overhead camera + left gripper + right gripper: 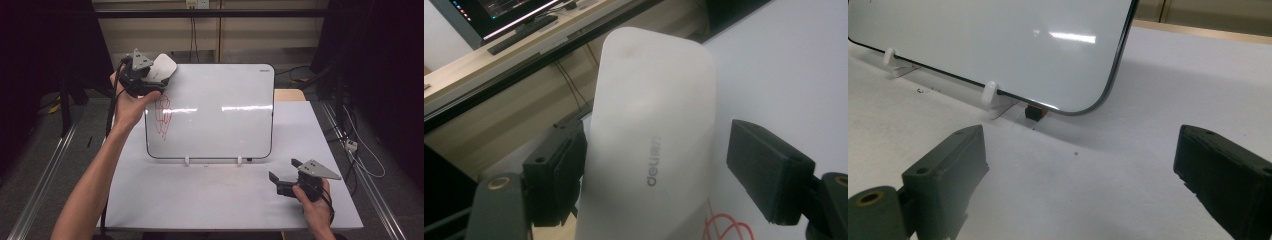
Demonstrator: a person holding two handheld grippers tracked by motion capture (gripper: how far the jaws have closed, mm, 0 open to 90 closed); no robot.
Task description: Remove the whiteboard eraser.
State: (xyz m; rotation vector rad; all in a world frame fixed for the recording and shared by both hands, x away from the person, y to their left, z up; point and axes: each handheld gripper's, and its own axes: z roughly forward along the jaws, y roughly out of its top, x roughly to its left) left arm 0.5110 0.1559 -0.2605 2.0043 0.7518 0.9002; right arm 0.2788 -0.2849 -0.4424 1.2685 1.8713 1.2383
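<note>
A white eraser marked "deli" sits at the top left corner of the upright whiteboard. My left gripper is around it. In the left gripper view the eraser stands between the jaws, with the left jaw against its edge and a gap at the right jaw, so the gripper reads as open. A red scribble marks the board's left part, below the eraser. My right gripper rests open and holding nothing on the table in front of the board's lower right corner.
The board leans on white clip feet on a grey table. A small red and black object lies under the board's lower right edge. Dark curtains and cables surround the table.
</note>
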